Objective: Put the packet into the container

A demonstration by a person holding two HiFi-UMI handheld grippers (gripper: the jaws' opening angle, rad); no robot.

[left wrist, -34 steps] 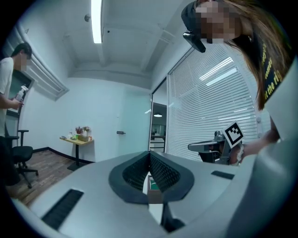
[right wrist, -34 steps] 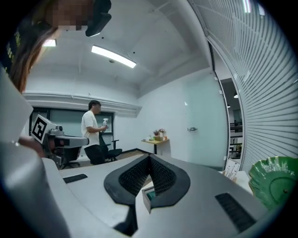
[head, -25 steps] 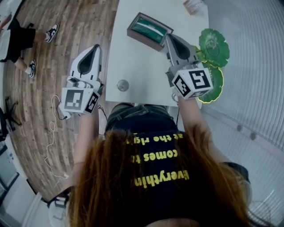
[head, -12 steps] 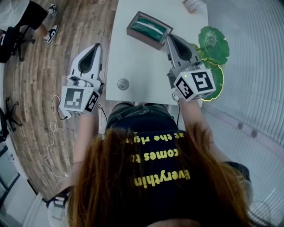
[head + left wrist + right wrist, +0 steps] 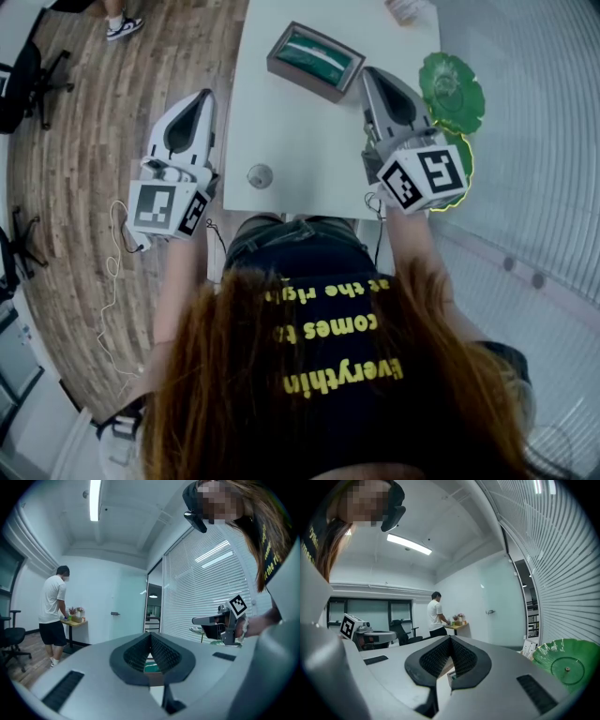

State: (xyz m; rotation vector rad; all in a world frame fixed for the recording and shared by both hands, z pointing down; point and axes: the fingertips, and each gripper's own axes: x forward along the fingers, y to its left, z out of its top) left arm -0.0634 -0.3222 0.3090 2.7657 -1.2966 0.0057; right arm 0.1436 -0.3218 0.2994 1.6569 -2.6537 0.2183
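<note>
A dark brown container (image 5: 281, 67) stands at the far middle of the white table (image 5: 291, 141), and a green packet (image 5: 314, 58) lies flat inside it. My right gripper (image 5: 368, 72) is shut and empty, its tips just right of the container's near right corner. Off the table's left edge, over the wood floor, my left gripper (image 5: 203, 95) is held shut with nothing in it. In the left gripper view a sliver of the green packet (image 5: 151, 668) shows below the closed jaws. In the right gripper view the container's corner (image 5: 450, 675) shows the same way.
Two green leaf-shaped dishes (image 5: 451, 94) sit off the table's right side beside slatted blinds. A small round grey object (image 5: 260, 177) lies near the table's front edge. A small box (image 5: 409, 10) is at the far right corner. A person (image 5: 53, 611) stands at a side table in the background.
My right gripper has drifted a little to the right, away from the container. The left gripper has stayed put. A person at the upper left has walked out of the head view.
</note>
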